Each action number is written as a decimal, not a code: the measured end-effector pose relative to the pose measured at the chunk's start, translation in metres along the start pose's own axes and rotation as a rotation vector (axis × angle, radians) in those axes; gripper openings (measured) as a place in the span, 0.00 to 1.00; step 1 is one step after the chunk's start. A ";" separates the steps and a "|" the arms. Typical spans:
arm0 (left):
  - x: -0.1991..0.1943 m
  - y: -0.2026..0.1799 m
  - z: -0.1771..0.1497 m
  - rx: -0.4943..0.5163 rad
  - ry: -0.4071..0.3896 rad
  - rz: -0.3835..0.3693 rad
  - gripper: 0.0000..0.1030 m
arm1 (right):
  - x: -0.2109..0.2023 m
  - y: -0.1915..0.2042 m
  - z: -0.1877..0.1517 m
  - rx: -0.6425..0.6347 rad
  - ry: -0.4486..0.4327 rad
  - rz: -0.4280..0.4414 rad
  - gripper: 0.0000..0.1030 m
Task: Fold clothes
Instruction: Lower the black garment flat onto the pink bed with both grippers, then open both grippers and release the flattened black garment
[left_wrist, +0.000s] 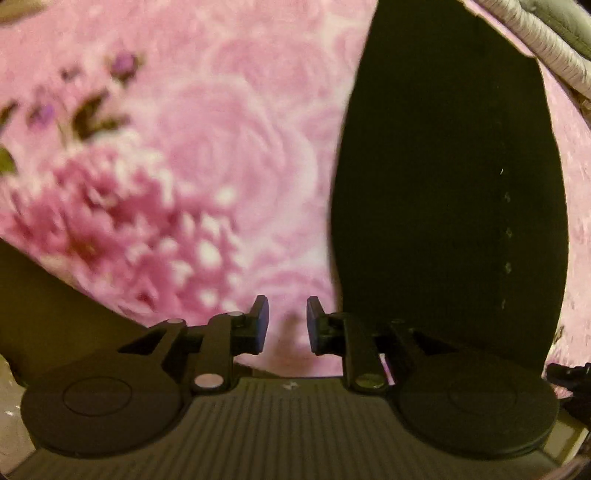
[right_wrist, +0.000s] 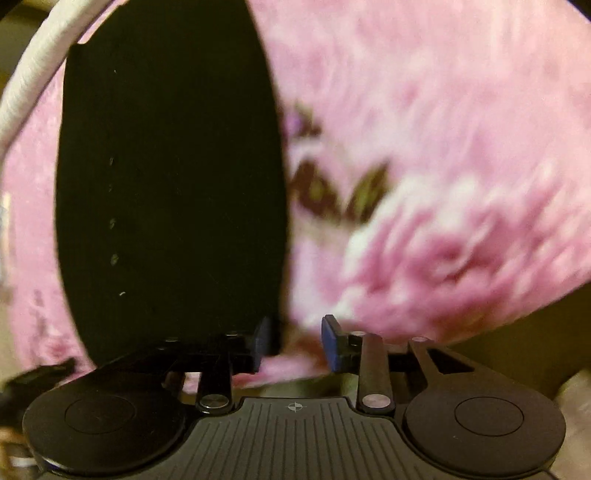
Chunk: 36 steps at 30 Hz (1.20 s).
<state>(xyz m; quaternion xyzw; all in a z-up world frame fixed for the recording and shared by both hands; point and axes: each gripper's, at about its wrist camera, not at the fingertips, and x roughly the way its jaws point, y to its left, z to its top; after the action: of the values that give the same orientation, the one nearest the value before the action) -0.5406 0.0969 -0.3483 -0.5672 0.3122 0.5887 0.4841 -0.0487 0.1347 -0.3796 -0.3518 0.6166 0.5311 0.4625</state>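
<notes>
Pink floral bedding (left_wrist: 207, 155) spreads ahead of both claws. Right of the left claw (left_wrist: 287, 325) and left of the right claw (right_wrist: 294, 345) lies a flat, soft-looking dark garment (left_wrist: 443, 192); both claws gape empty. Pinching its near corners seems best.

The folded garment (left_wrist: 443, 184) lies flat on the floral bedspread (left_wrist: 221, 166), stretching away lengthwise. From the left wrist it sits ahead and to the right of the left gripper (left_wrist: 287, 325); from the right wrist it sits ahead and left of the right gripper (right_wrist: 293, 341), whose left finger overlaps its near edge. A corded border (left_wrist: 546, 48) runs behind the garment's far end.
</notes>
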 end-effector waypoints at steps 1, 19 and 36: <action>-0.004 -0.004 0.005 0.010 -0.004 -0.009 0.16 | -0.009 0.006 0.004 -0.040 -0.040 -0.041 0.31; 0.048 -0.101 0.029 0.198 0.077 0.050 0.24 | 0.019 0.099 0.016 -0.623 -0.034 -0.160 0.31; -0.038 -0.136 0.004 0.235 0.012 0.116 0.26 | -0.038 0.113 0.023 -0.606 0.012 -0.160 0.33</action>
<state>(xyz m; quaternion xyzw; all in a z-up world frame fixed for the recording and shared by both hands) -0.4202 0.1384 -0.2865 -0.4911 0.4143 0.5716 0.5104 -0.1365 0.1762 -0.3062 -0.5242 0.4035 0.6505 0.3732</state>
